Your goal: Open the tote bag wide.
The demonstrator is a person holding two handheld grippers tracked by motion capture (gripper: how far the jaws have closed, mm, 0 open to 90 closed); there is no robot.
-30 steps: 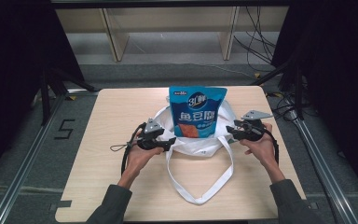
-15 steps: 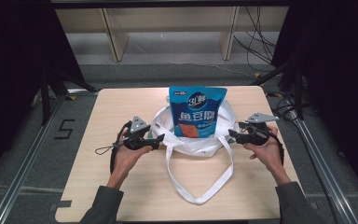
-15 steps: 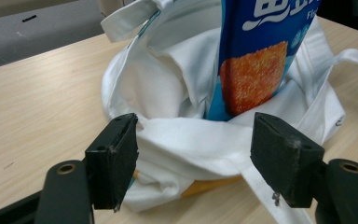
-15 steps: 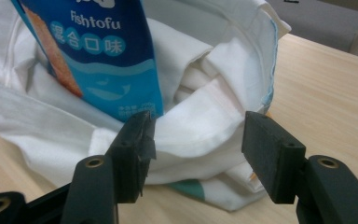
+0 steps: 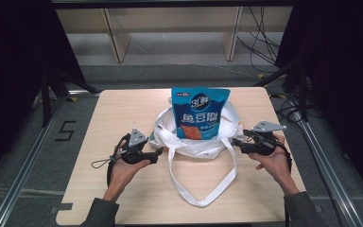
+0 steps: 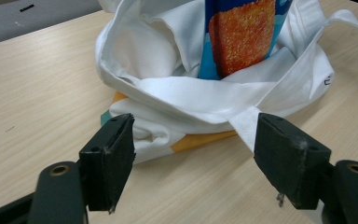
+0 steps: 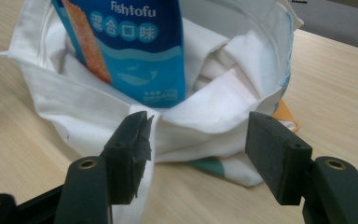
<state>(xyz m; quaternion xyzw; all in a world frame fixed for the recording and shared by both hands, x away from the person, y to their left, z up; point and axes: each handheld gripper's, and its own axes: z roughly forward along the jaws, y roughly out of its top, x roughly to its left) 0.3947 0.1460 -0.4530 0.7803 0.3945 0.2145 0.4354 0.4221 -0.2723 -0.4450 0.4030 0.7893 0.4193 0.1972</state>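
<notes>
Looking down from the high view, the snack pouch [image 5: 199, 113] stands upright in the white bag [image 5: 196, 139] mid-surface [image 5: 123, 109], cloth bunched low to prop it. Left hand-held gripper [image 5: 158, 153] and right hand-held gripper [image 5: 235, 141] flank it. Left gripper view: jaws have just been opening, wide, nothing clamped. Right gripper view: same, jaws wide, strap [image 7: 151, 154] just beside one pad.

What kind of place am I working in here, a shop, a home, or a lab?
Most likely a lab or recording rig, not a shop or home: a bare wooden table flanked by metal rails on the floor, dark curtains at the sides, and loose cables behind.
</notes>
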